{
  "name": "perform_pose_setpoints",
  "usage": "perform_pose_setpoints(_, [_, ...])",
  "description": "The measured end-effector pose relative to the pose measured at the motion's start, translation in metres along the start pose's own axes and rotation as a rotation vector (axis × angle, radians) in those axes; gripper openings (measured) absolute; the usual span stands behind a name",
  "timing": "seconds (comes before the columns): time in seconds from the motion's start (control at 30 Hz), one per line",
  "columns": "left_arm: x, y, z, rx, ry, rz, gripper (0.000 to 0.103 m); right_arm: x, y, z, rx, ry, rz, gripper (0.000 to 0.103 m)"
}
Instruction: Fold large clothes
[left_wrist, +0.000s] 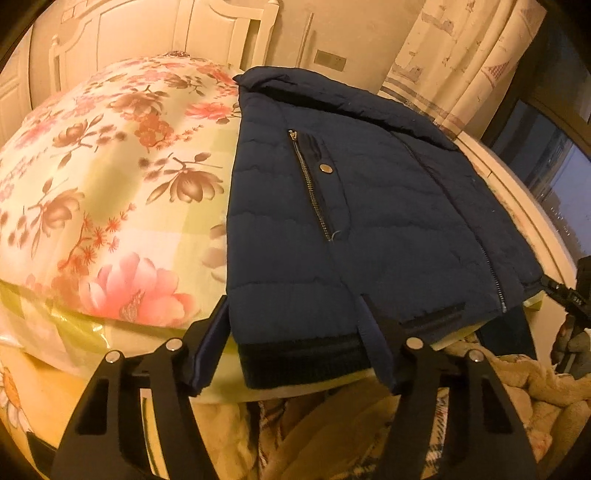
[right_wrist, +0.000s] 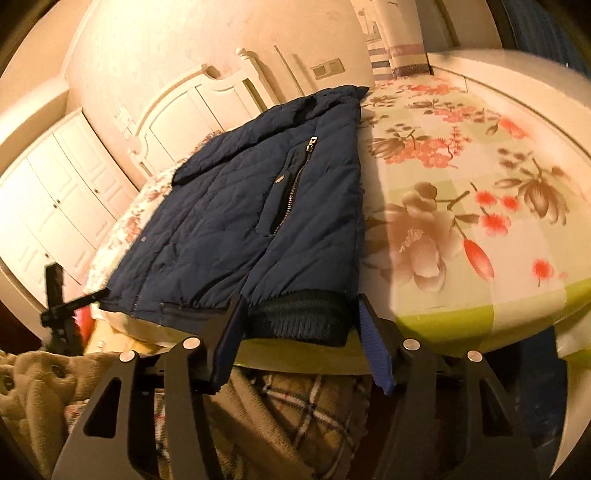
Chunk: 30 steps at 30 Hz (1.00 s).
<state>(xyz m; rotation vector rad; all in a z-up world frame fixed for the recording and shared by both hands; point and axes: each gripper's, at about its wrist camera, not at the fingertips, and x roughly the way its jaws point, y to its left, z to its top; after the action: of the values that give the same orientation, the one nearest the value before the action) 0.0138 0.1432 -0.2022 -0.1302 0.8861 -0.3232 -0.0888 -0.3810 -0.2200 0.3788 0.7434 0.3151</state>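
A navy quilted jacket lies flat on the bed, its sleeves folded in and its ribbed hem at the near edge. My left gripper is open and straddles the hem's left corner; one finger stands just outside the jacket's side edge and the other rests on the fabric. In the right wrist view the jacket runs away from me. My right gripper is open around the ribbed hem at the right corner, with a finger on each side. Neither gripper has bunched or lifted the cloth.
The floral bedsheet covers the bed on both sides of the jacket. A plaid fleece blanket is heaped below the bed's near edge. A white headboard, a wardrobe, a curtain and a dark window stand beyond.
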Motion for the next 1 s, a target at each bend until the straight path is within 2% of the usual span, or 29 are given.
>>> perform_pose_setpoints(0.1, [0.003,-0.002,0.004,-0.021,-0.002,-0.024,0.063,0.003,-0.004,0.003,0.033,-0.004,0.047,0.061])
perform_pose_setpoints(0.17, [0.007,-0.003,0.008,-0.033,-0.005,-0.054,0.063,0.011,-0.005,0.005,0.062,-0.004,0.115,0.061])
perform_pose_setpoints(0.23, [0.011,0.001,0.014,-0.084,-0.018,-0.117,0.063,0.021,-0.001,0.008,0.063,-0.004,0.165,0.061])
perform_pose_setpoints(0.3, [0.016,0.009,0.017,-0.149,-0.04,-0.16,0.062,0.032,0.004,0.013,0.056,-0.008,0.178,0.06])
perform_pose_setpoints(0.37, [0.016,0.009,0.019,-0.153,-0.043,-0.162,0.062,0.035,0.013,0.018,0.038,-0.005,0.142,0.06])
perform_pose_setpoints(0.43, [0.013,0.0,0.016,-0.091,-0.018,-0.121,0.062,0.034,0.016,0.019,0.038,0.001,0.098,0.06])
perform_pose_setpoints(0.53, [0.007,-0.011,0.008,-0.011,0.008,-0.033,0.06,0.03,0.028,0.019,-0.019,0.009,-0.033,0.06])
perform_pose_setpoints(0.63, [0.013,-0.015,0.013,-0.01,-0.002,0.013,0.06,0.034,0.042,0.021,-0.06,0.018,-0.133,0.06])
perform_pose_setpoints(0.7, [0.021,-0.021,0.02,-0.007,-0.015,0.026,0.067,0.041,0.049,0.026,-0.083,0.018,-0.188,0.06])
perform_pose_setpoints(0.77, [0.035,-0.034,0.028,0.046,-0.033,0.065,0.068,0.051,0.053,0.03,-0.114,0.029,-0.24,0.06])
perform_pose_setpoints(0.8, [0.039,-0.038,0.031,0.065,-0.037,0.079,0.067,0.054,0.054,0.03,-0.13,0.028,-0.257,0.057])
perform_pose_setpoints(0.83, [0.042,-0.041,0.033,0.075,-0.046,0.084,0.06,0.059,0.059,0.03,-0.183,0.017,-0.288,0.049])
perform_pose_setpoints(0.87, [0.043,-0.042,0.034,0.075,-0.054,0.081,0.045,0.061,0.066,0.029,-0.247,-0.002,-0.311,0.042])
perform_pose_setpoints(0.9, [0.041,-0.041,0.034,0.074,-0.069,0.066,0.033,0.062,0.071,0.026,-0.296,-0.015,-0.325,0.04])
perform_pose_setpoints(1.0, [0.023,-0.043,0.028,0.097,-0.12,0.049,0.02,0.055,0.076,0.022,-0.331,-0.057,-0.319,0.028])
